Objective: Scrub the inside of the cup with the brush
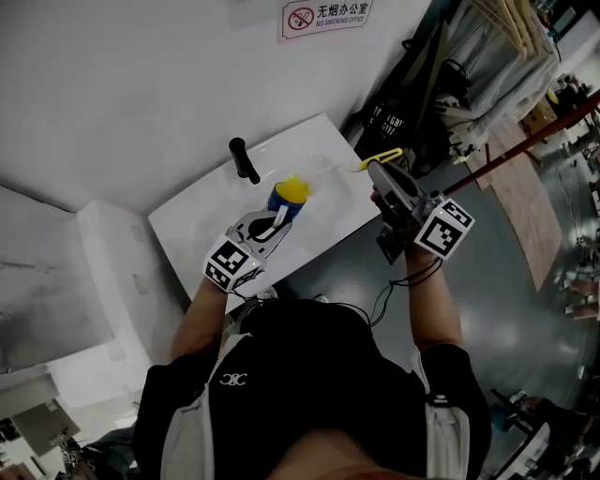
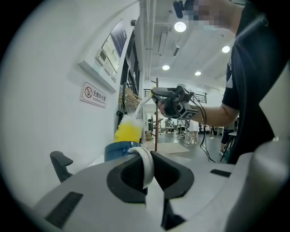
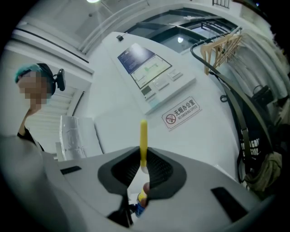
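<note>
Beside the cup (image 1: 279, 202), black handle (image 1: 244, 159)

The left gripper's (image 2: 148, 170) 2 jaws pinch the white handle (image 2: 146, 158) of the blue cup (image 2: 118, 149). The yellow brush (image 2: 127, 131) stands in its mouth, held by the right gripper (image 2: 177, 102) beyond.

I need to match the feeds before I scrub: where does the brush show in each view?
Head view: brush at centre, bristles at the mouth of the cup, handle running right.
Left gripper view: its yellow bristles left of centre, above the cup.
Right gripper view: its yellow handle upright at centre, between the jaws.
Shared landmark: the no-smoking sign on the wall, in all three.
</note>
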The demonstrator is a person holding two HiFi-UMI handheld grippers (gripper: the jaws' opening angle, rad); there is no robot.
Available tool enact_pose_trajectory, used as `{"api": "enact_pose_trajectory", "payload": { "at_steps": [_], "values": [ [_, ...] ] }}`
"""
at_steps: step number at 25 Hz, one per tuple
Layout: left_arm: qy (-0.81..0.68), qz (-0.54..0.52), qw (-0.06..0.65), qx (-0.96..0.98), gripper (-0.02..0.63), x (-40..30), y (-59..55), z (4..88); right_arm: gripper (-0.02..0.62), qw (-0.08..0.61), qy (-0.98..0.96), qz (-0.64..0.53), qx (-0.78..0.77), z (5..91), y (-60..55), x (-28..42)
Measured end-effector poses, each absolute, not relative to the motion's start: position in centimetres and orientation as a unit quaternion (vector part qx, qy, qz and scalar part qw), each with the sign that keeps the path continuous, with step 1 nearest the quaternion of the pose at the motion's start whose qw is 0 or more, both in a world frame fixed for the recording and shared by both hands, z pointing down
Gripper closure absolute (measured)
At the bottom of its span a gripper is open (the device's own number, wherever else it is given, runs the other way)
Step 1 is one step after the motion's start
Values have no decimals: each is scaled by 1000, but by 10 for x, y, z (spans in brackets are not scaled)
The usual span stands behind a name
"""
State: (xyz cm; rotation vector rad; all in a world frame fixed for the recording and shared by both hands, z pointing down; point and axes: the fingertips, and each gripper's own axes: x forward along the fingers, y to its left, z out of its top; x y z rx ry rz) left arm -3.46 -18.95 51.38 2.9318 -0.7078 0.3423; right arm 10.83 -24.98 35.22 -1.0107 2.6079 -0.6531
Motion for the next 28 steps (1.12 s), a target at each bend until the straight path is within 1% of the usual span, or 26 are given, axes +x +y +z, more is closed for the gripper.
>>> {"api": "enact_pose_trajectory", "payload": {
  "at_steps": [3, 7, 9, 16, 20, 28],
  "values": [
    [-257, 114, 58, 958, 565, -44, -196, 517, 546, 149, 893, -194, -378, 336, -252, 122],
    [-291, 105, 70, 948, 565, -59, -206, 519, 546, 142, 884, -166, -413, 334, -254, 137],
    [-302, 103, 71, 945, 565, -64, -209, 517, 546, 126, 881, -166, -425, 346, -257, 138],
    [-326, 102, 63, 938, 565, -68, -215, 511, 546, 31, 860, -153, -485, 425, -271, 125],
    [-335, 96, 65, 935, 565, -68, -217, 508, 545, 28, 849, -187, -493, 449, -272, 116],
    [-346, 93, 70, 931, 565, -72, -219, 507, 545, 6, 849, -199, -490, 472, -268, 99]
  ]
}}
